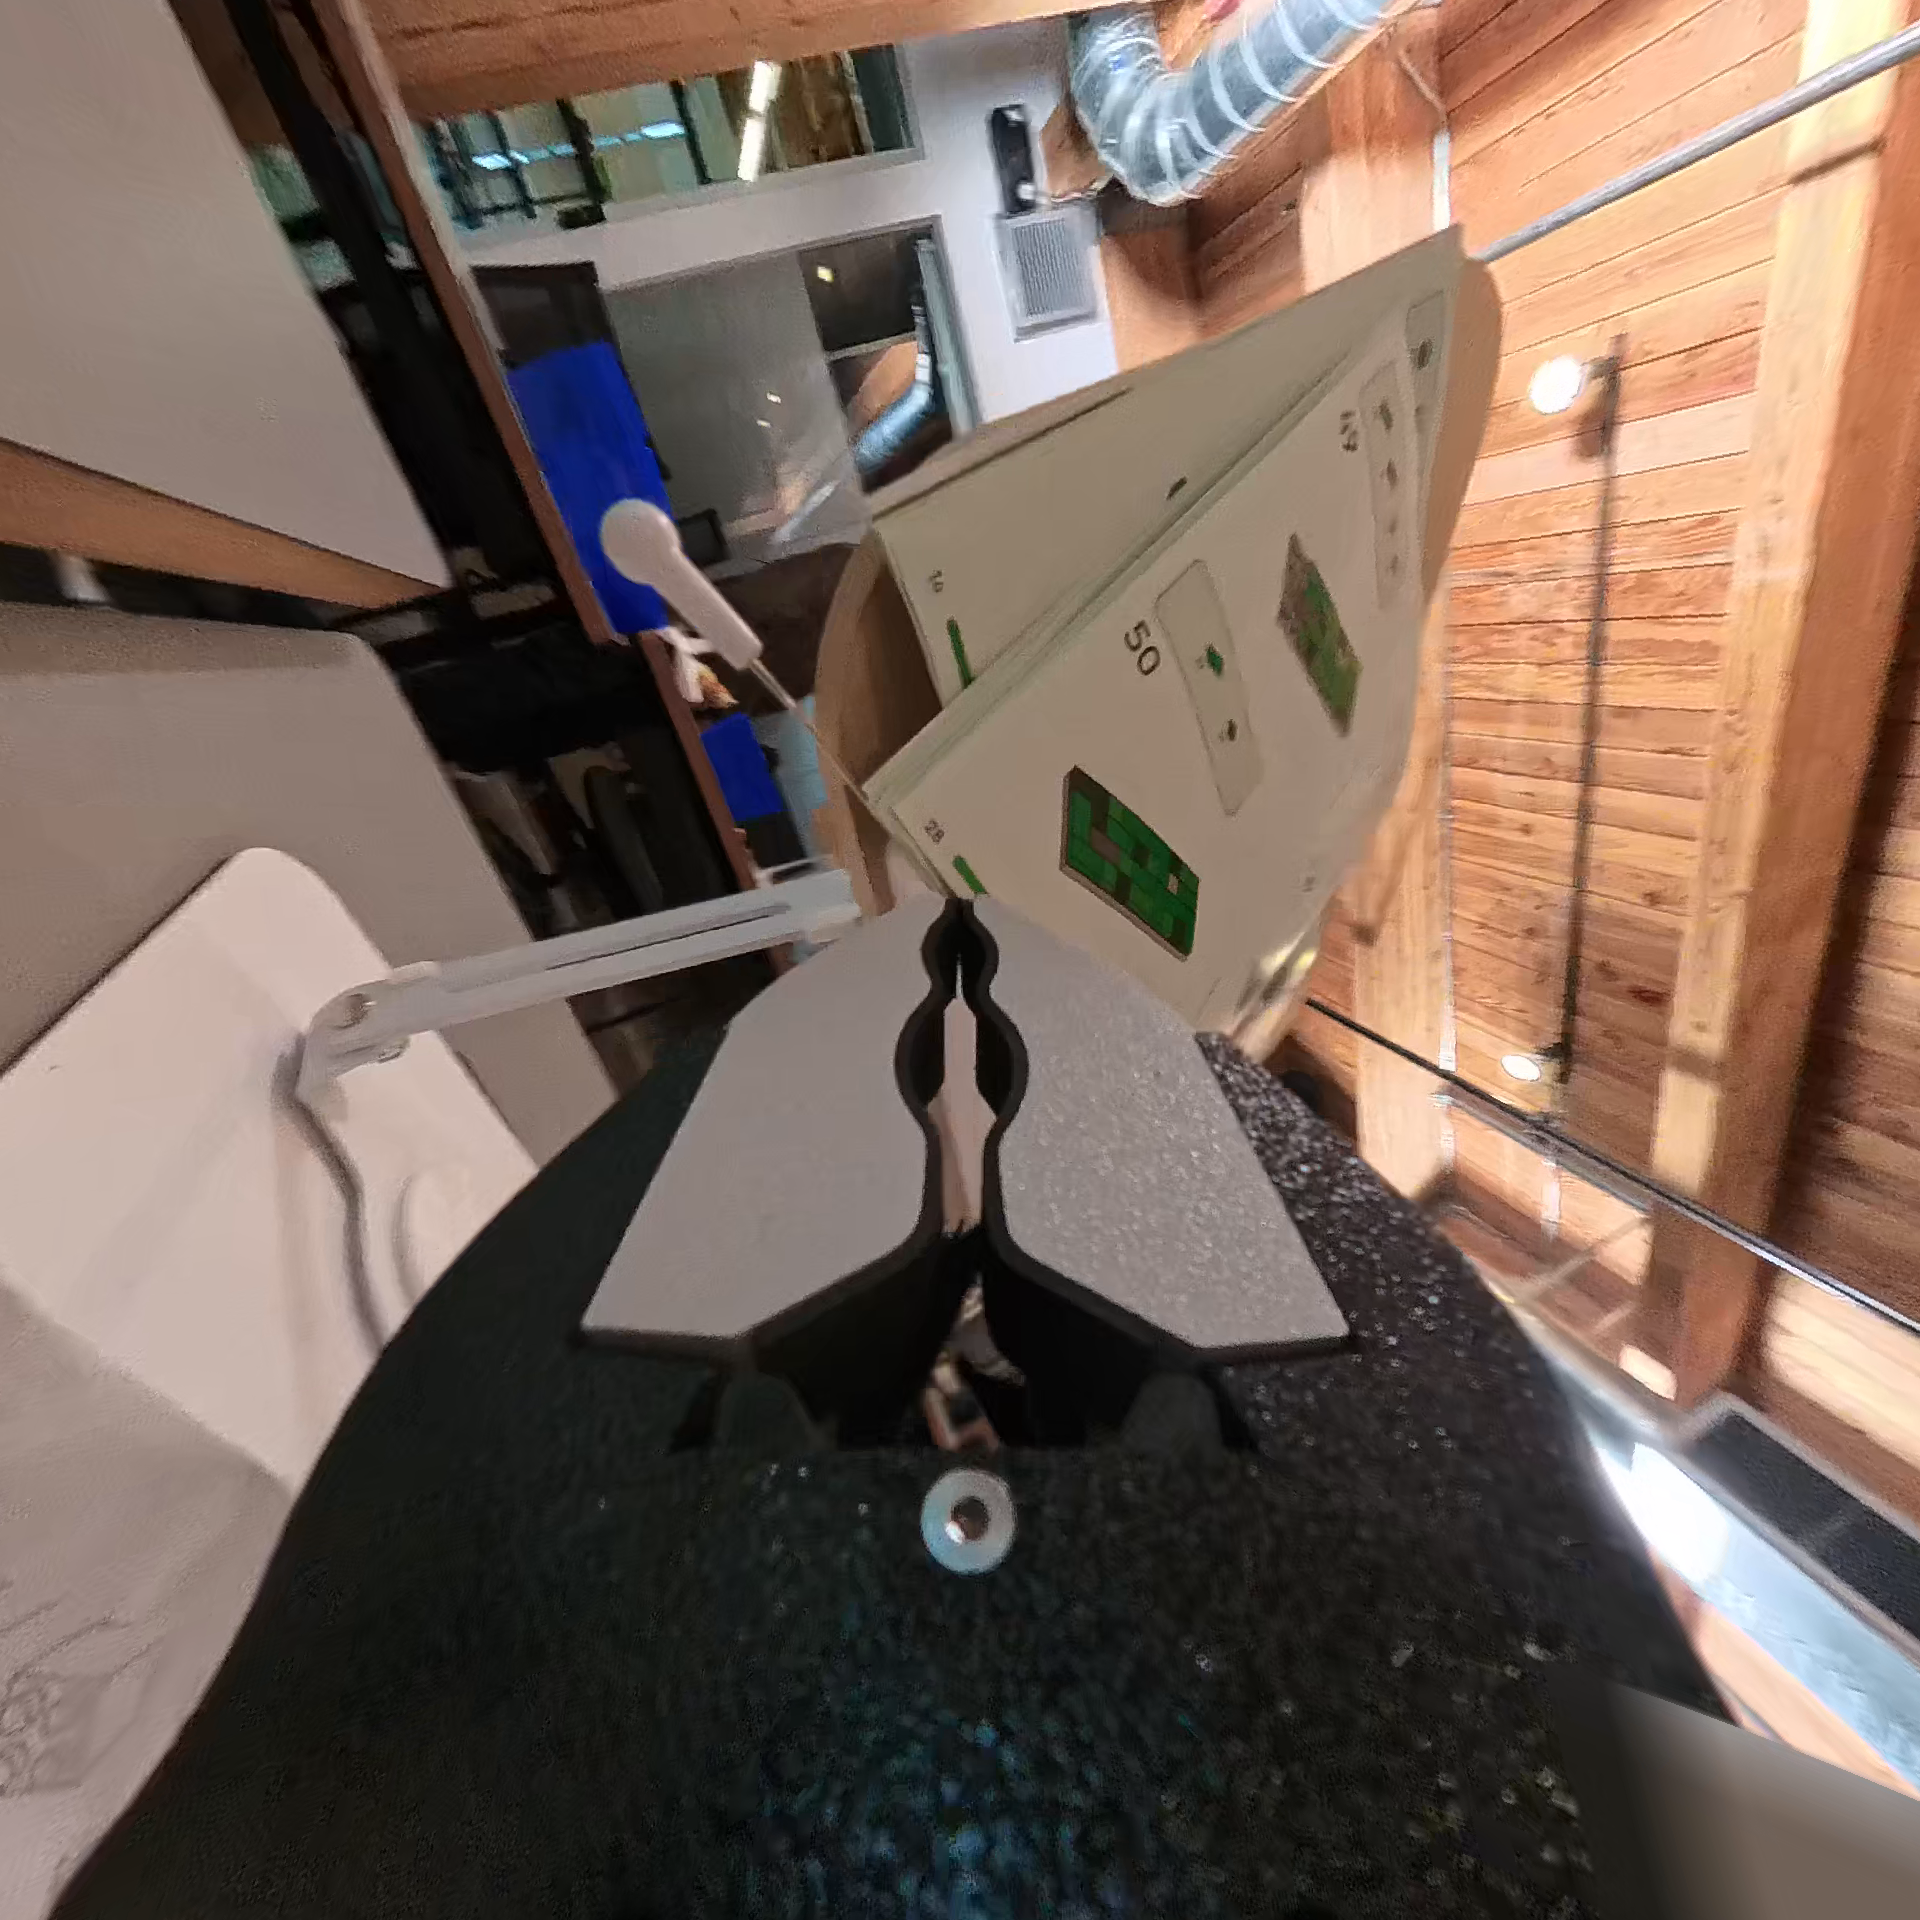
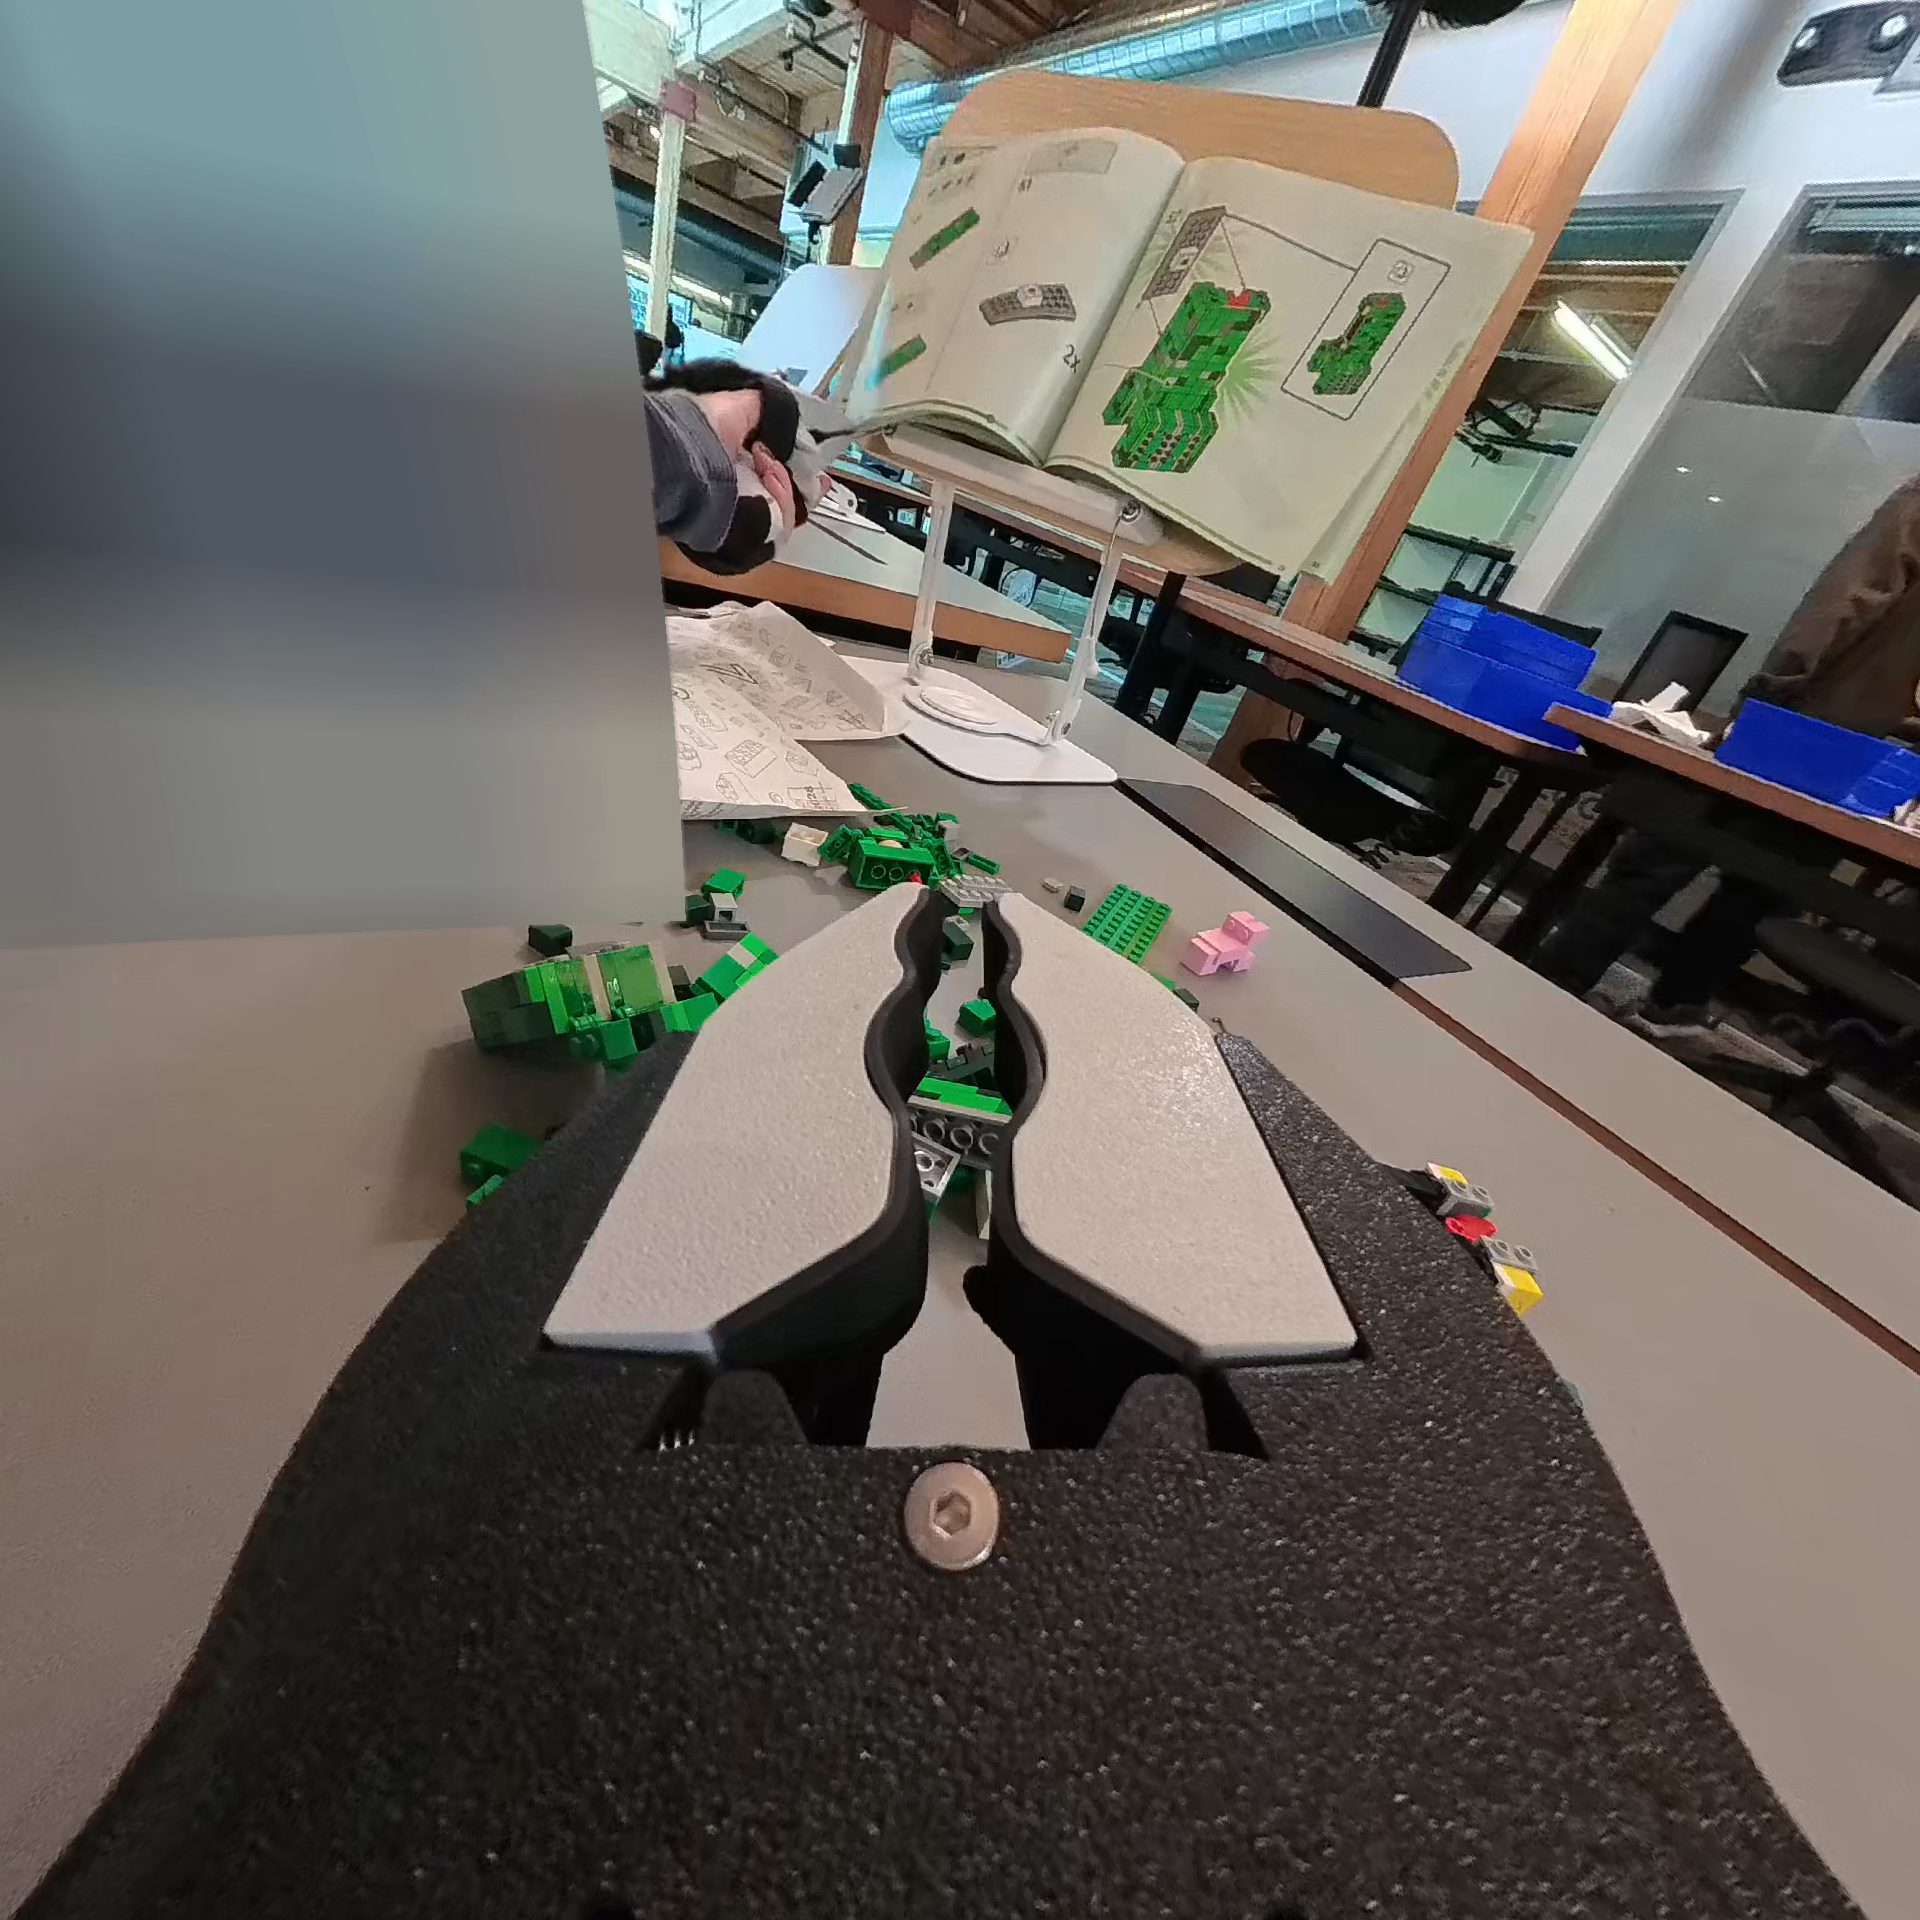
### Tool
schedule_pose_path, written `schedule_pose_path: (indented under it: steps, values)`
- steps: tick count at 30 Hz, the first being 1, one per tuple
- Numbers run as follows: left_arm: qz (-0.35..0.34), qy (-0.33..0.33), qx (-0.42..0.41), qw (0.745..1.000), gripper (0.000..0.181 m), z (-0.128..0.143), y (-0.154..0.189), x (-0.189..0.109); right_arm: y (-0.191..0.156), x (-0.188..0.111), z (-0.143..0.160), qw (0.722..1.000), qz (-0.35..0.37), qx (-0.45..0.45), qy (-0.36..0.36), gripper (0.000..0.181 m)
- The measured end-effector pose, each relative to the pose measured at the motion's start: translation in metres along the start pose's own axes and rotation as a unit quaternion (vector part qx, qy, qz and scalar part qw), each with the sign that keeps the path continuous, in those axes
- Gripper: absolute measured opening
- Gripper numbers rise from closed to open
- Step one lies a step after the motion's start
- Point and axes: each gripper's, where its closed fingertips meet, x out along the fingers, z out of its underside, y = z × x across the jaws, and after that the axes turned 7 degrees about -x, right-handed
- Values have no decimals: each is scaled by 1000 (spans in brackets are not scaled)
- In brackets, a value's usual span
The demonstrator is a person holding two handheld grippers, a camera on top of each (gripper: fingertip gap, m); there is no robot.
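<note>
An open brick-building instruction booklet [image 2: 1195, 312] rests on a white book stand [image 2: 997, 727] with a wooden back board. My left gripper [image 1: 961, 920] is shut on the lower corner of a few of the booklet's pages [image 1: 1195, 665], which are lifted and fanned out. The right wrist view shows it far off [image 2: 821, 442], held by a gloved hand [image 2: 748, 447] at the booklet's left edge. My right gripper [image 2: 961, 909] is narrowly open and empty, low over the grey table [image 2: 208, 1143]. Loose green and grey bricks [image 2: 894, 857] lie under and ahead of its fingers.
A partly built green model [image 2: 571, 997] lies left of the right gripper. A green plate [image 2: 1127, 920] and a pink pig figure [image 2: 1226, 943] lie to its right, small yellow, grey and red pieces [image 2: 1486, 1231] nearer. A printed paper bag [image 2: 748, 717] lies by the stand. Blue bins [image 2: 1496, 655] stand on other tables.
</note>
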Motion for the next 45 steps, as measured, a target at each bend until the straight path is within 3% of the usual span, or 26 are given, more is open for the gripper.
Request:
schedule_pose_path:
  steps: [1, 4, 11, 21, 24, 28, 34, 38, 45]
  values:
    - [24, -5, -11, 1000, 0, 0, 4, 0, 0, 0, 0, 1000, 0, -1, 0, 7]
    - [64, -16, -32, 997, 0, 0, 9, -3, 0, 0, 0, 1000, 0, -3, -1, 7]
    - [40, -10, -12, 999, 19, -12, 2, -14, -1, 1, 0, 1000, -1, -6, -3, 7]
    - [32, 2, 50, 998, 20, -20, 22, -32, -2, 1, 0, 1000, -2, -9, -4, 7]
    - [28, -25, 78, 996, 15, -4, 31, -35, -2, 1, 0, 1000, -3, -11, -4, 7]
    - [65, -106, 74, 990, 2, 41, 46, -33, -3, 1, 0, 1000, -3, -12, -4, 7]
    - [109, -189, 59, 974, 0, 82, 56, -21, -3, 1, 0, 1000, -4, -14, -4, 7]
    - [86, -190, 67, 976, 0, 81, 43, -8, -4, 1, 0, 1000, -5, -15, -4, 7]
    - [54, -139, 110, 983, 0, 56, 33, 9, -4, 1, 0, 1000, -6, -16, -5, 7]
